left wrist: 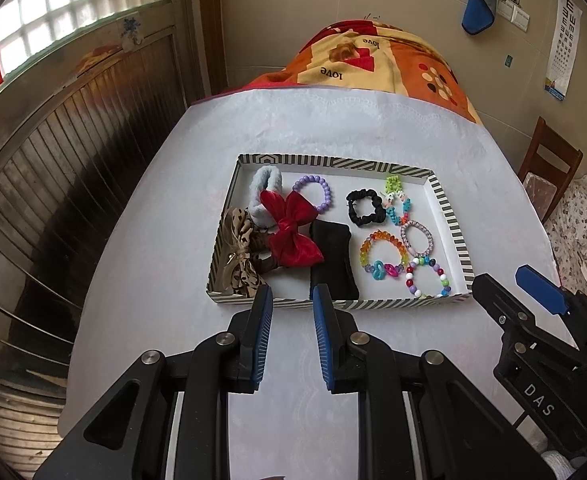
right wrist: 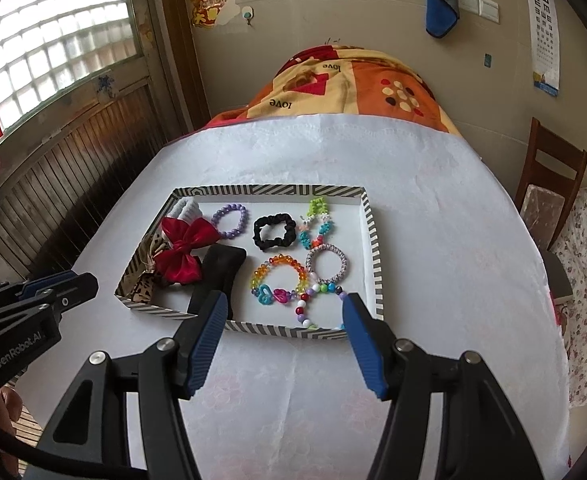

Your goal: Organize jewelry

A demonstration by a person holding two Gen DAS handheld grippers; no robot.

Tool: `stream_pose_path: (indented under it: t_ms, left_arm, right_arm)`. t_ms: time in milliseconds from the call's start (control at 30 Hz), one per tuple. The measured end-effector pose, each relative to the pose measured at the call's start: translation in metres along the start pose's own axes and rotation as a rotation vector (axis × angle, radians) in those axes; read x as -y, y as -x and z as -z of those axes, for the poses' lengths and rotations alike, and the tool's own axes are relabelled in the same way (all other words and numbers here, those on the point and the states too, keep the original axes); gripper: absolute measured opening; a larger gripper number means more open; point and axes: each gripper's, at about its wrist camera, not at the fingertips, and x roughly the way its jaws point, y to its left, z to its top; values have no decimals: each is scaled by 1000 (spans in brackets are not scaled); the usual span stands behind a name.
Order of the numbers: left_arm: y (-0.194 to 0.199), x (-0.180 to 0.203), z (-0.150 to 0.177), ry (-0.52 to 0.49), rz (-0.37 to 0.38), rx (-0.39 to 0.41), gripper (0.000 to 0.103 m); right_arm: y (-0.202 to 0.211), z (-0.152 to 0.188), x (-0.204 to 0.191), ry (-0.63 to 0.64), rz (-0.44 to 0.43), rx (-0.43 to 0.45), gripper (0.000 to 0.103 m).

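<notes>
On the white surface (right wrist: 433,240), the striped tray (right wrist: 375,248) holds the bracelets, scrunchies and red bow (right wrist: 185,254), while the left tool (left wrist: 292,300) and right tool (right wrist: 285,312) both hover released and empty at its near rim.

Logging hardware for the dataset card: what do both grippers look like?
Both match: black plastic linkage arms with silver pivot pins, and blue ribbed pads on the fingers. The left gripper body reads "GenRobot.AI" in white, seen from the right wrist view. The right gripper body shows white letters "DAS". A black cable runs beside the left one.
</notes>
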Motion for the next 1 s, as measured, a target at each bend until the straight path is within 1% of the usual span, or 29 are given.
stream_pose_path:
  t_ms: [267,500,1000]
  left_arm:
    - [-3,2,-4,2,4,-5,13]
    - [-6,2,-10,11,3,-3,13]
    - [-16,-1,-14,29,1,-28,13]
  right_arm:
    - [-3,-11,0,13,12,-4,63]
    - [-3,-19,1,21,-1,5,64]
    - [-13,-24,3,31,-5,-14,65]
